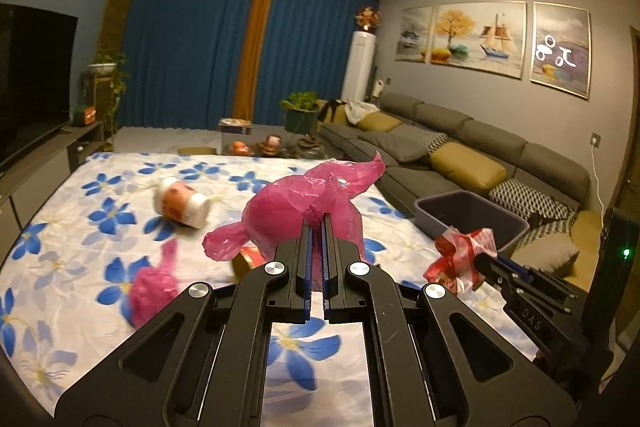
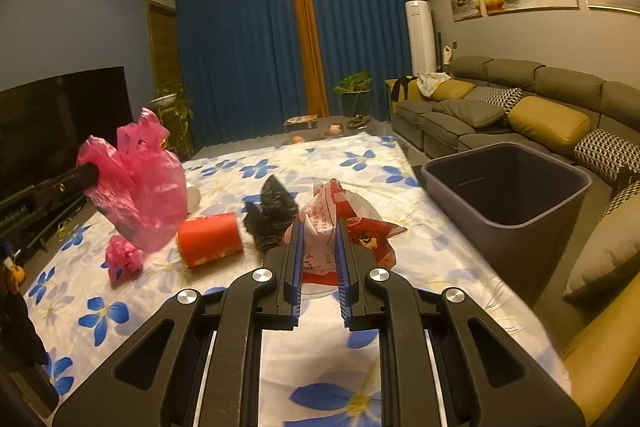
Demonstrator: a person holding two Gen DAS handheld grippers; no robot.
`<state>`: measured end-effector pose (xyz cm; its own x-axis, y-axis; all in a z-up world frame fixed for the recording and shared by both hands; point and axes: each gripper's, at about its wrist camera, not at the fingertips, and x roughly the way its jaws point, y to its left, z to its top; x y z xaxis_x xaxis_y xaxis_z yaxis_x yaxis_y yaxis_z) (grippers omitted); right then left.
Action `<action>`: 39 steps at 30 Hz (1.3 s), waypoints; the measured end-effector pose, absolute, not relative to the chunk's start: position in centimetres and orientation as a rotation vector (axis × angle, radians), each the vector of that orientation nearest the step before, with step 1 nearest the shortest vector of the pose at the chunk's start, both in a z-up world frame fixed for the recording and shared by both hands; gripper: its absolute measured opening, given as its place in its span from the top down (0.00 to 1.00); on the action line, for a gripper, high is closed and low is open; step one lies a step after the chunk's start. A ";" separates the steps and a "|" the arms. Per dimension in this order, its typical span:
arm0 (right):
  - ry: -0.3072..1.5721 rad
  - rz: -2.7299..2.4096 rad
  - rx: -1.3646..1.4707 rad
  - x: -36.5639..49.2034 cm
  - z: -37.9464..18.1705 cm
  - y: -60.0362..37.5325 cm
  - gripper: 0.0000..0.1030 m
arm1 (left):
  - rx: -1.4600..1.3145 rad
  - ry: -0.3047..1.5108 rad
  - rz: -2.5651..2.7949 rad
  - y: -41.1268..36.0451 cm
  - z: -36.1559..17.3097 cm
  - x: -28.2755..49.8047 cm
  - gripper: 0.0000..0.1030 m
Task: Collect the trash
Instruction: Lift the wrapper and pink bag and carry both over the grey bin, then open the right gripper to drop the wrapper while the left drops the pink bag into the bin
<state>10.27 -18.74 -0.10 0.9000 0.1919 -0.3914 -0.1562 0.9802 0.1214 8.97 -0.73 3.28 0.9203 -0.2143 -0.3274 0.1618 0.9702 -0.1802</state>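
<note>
My left gripper (image 1: 319,223) is shut on a pink plastic bag (image 1: 296,207) and holds it above the flowered cloth (image 1: 100,187); the same pink bag (image 2: 140,179) shows at the left of the right wrist view. My right gripper (image 2: 319,227) is shut on a red and white crumpled bag (image 2: 320,223), seen from the left wrist view as the red and white bag (image 1: 460,259) near the grey bin (image 1: 472,223). The grey bin (image 2: 508,187) stands open at the cloth's right edge. On the cloth lie a red cup (image 2: 210,239), a black crumpled bag (image 2: 272,211), a small pink wad (image 2: 124,259) and a white cup (image 1: 182,203).
A grey sofa (image 2: 520,99) with yellow and patterned cushions runs along the right wall behind the bin. A dark TV (image 1: 32,83) on a low cabinet stands to the left. Blue curtains, plants and small items lie beyond the cloth's far edge.
</note>
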 end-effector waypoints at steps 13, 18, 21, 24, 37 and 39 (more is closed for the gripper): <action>0.394 0.105 0.092 12.2 0.4 -22.7 0.84 | -0.104 0.387 -0.314 -6.6 2.3 12.9 0.97; 0.391 0.066 0.090 13.3 0.5 -24.6 0.84 | -0.088 0.387 -0.354 -9.0 2.5 14.5 0.97; 0.387 0.044 0.087 13.8 0.7 -25.5 0.84 | -0.082 0.384 -0.385 -10.5 2.8 15.5 0.97; 0.376 0.015 0.081 14.5 1.2 -26.6 0.84 | -0.067 0.380 -0.419 -12.2 3.0 16.5 0.97; 0.310 -0.132 0.057 17.9 3.5 -31.5 0.84 | -0.049 0.351 -0.546 -20.5 4.0 22.6 0.97; 0.313 -0.146 0.058 18.4 3.4 -32.1 0.84 | -0.049 0.354 -0.553 -21.4 3.9 23.2 0.97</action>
